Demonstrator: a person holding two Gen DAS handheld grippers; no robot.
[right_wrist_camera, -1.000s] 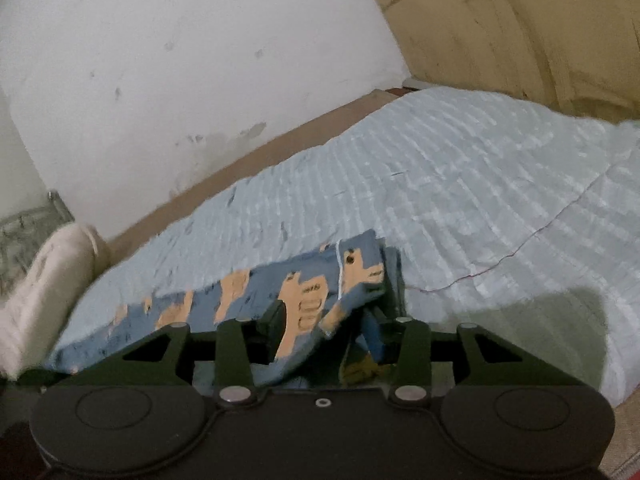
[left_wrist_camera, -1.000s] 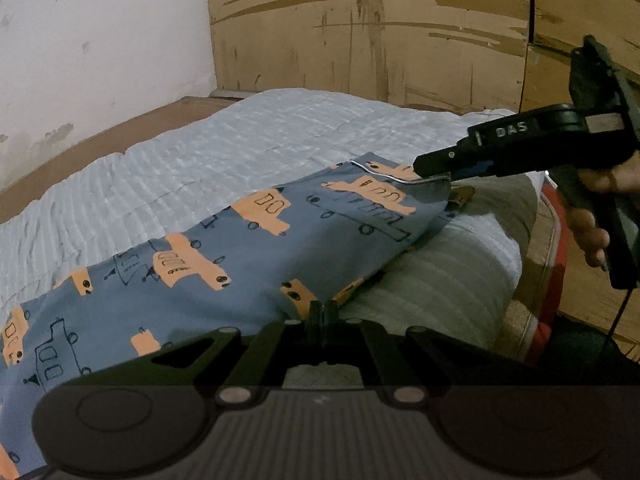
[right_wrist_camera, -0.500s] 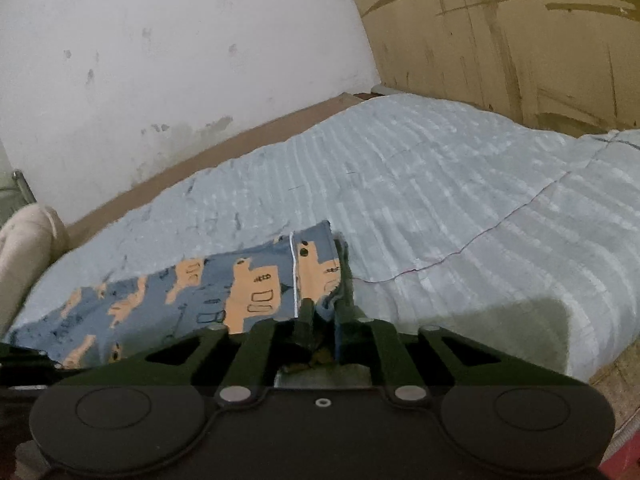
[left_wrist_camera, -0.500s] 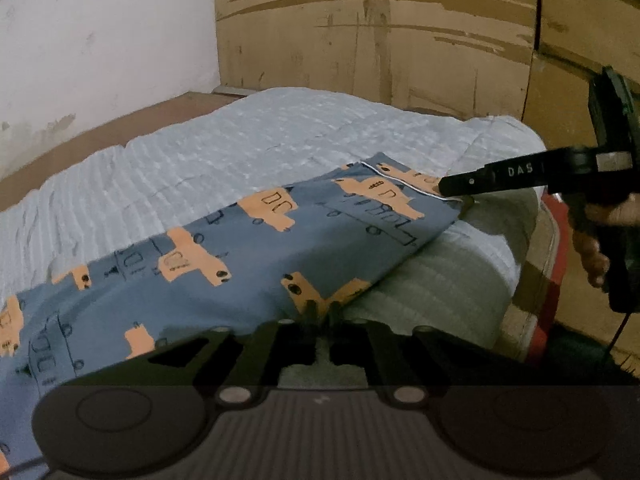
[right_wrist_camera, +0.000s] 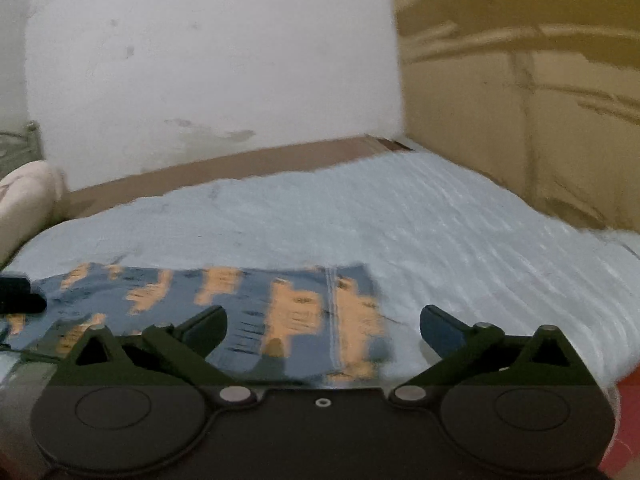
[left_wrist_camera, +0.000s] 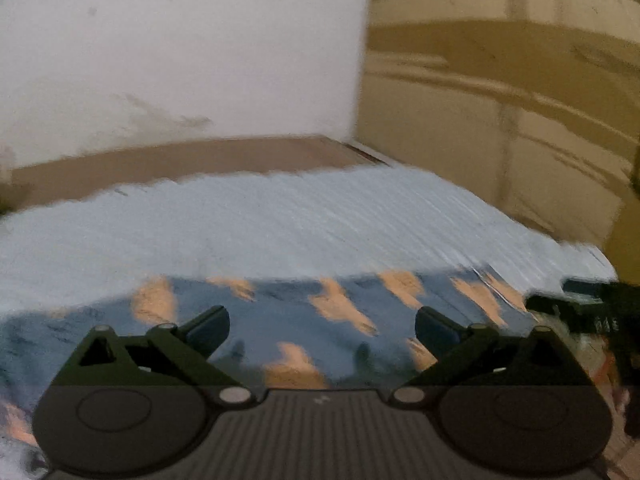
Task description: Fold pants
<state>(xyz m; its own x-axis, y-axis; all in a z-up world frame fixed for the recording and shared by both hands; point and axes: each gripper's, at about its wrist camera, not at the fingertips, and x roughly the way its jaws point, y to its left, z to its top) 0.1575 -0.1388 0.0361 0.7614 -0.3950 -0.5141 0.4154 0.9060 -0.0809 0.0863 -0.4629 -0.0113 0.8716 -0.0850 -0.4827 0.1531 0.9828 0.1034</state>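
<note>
The pants point(left_wrist_camera: 304, 320) point(right_wrist_camera: 256, 312) are blue with orange vehicle prints and lie flat along the near edge of a light blue quilt point(left_wrist_camera: 280, 220) point(right_wrist_camera: 460, 240). My left gripper point(left_wrist_camera: 322, 326) hangs above them, its jaws opening wide with no cloth pinched between them. My right gripper point(right_wrist_camera: 323, 326) is over the right end of the pants near a white seam; its jaws are opening wide too, and nothing is gripped. In the left wrist view the other gripper's black body point(left_wrist_camera: 588, 312) shows at the right edge. Both views are motion-blurred.
A white wall point(right_wrist_camera: 200, 60) and a wooden panel point(right_wrist_camera: 520, 100) stand behind the bed. A brown ledge point(left_wrist_camera: 180, 160) runs along the quilt's far side. A cream pillow point(right_wrist_camera: 24, 196) lies at the far left. A red strip point(right_wrist_camera: 628, 420) shows at the bed's near right corner.
Both grippers let go of the pants and their jaws spread wide. Both pulled back and rose, and both views rolled level. The pants now lie flat on the quilt.
</note>
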